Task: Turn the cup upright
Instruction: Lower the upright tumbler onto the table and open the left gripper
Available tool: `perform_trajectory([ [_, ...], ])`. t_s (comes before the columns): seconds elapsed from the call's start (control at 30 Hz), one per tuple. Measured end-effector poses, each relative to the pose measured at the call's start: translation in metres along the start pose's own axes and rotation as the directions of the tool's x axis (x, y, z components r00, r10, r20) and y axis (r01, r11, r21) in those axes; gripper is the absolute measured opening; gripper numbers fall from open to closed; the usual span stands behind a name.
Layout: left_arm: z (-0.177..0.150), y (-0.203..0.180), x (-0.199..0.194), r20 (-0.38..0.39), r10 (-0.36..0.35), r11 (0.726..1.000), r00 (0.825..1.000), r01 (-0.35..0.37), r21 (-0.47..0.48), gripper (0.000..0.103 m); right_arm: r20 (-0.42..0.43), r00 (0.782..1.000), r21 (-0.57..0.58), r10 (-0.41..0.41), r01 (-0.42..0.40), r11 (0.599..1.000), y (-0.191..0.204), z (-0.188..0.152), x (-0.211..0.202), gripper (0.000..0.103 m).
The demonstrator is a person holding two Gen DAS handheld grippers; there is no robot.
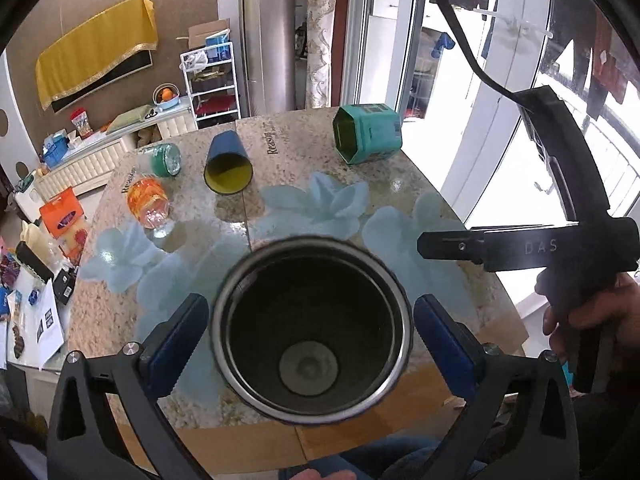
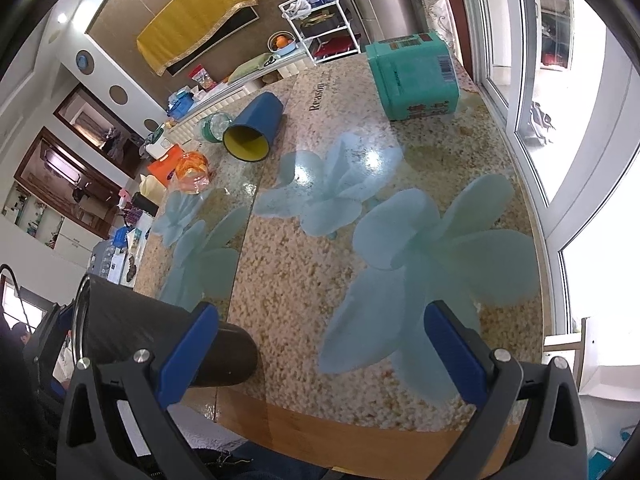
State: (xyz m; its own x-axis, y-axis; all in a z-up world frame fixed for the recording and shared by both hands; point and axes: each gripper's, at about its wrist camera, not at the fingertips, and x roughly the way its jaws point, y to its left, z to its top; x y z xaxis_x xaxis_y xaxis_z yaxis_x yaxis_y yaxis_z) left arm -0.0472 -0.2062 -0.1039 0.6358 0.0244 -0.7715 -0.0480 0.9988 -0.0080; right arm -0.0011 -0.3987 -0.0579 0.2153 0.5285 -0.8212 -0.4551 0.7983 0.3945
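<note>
A black cup with a steel rim [image 1: 312, 332] lies on its side near the table's front edge, its mouth facing my left wrist camera. My left gripper [image 1: 312, 344] is open, with a blue finger on each side of the cup's rim and a small gap on both sides. In the right wrist view the same cup [image 2: 168, 340] lies at the lower left, base toward the table's middle. My right gripper [image 2: 320, 360] is open and empty over the table's front, its left finger [image 2: 188, 356] in front of the cup. The right gripper also shows in the left wrist view [image 1: 520, 250].
On the speckled table with blue flowers [image 2: 320, 264] lie a blue cup with yellow inside [image 1: 229, 164], a teal box on its side [image 1: 368, 132], an orange glass [image 1: 148, 202] and a green glass [image 1: 166, 160]. Cluttered floor is left; a window is right.
</note>
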Motion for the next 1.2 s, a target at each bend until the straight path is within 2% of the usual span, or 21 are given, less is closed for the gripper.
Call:
perform_trajectory([
  [0.07,0.002,-0.001,-0.004,0.006,0.026,1.000,1.000,-0.026,0.013,0.103,0.005,1.000,-0.003,0.005,-0.005,1.000,0.001,0.003,-0.001,0.103],
  [0.4,0.019,0.016,-0.027,0.041,0.014,1.000,0.999,-0.013,-0.020,0.103,0.040,0.999,-0.073,-0.009,0.012,0.997,0.022,0.015,-0.013,0.103],
  [0.57,0.027,0.034,-0.034,0.041,0.012,0.999,0.999,-0.010,-0.053,0.103,0.083,0.997,-0.099,-0.004,0.012,0.995,0.038,0.022,-0.023,0.103],
  [0.9,0.050,0.070,-0.044,0.048,0.028,0.998,0.998,-0.026,-0.050,0.103,0.132,0.991,-0.143,-0.002,0.021,0.990,0.078,0.030,-0.038,0.103],
  [1.2,0.074,0.097,-0.051,0.064,-0.017,1.000,0.998,0.018,-0.016,0.103,0.190,0.981,-0.149,-0.028,0.057,0.987,0.103,0.031,-0.059,0.103],
])
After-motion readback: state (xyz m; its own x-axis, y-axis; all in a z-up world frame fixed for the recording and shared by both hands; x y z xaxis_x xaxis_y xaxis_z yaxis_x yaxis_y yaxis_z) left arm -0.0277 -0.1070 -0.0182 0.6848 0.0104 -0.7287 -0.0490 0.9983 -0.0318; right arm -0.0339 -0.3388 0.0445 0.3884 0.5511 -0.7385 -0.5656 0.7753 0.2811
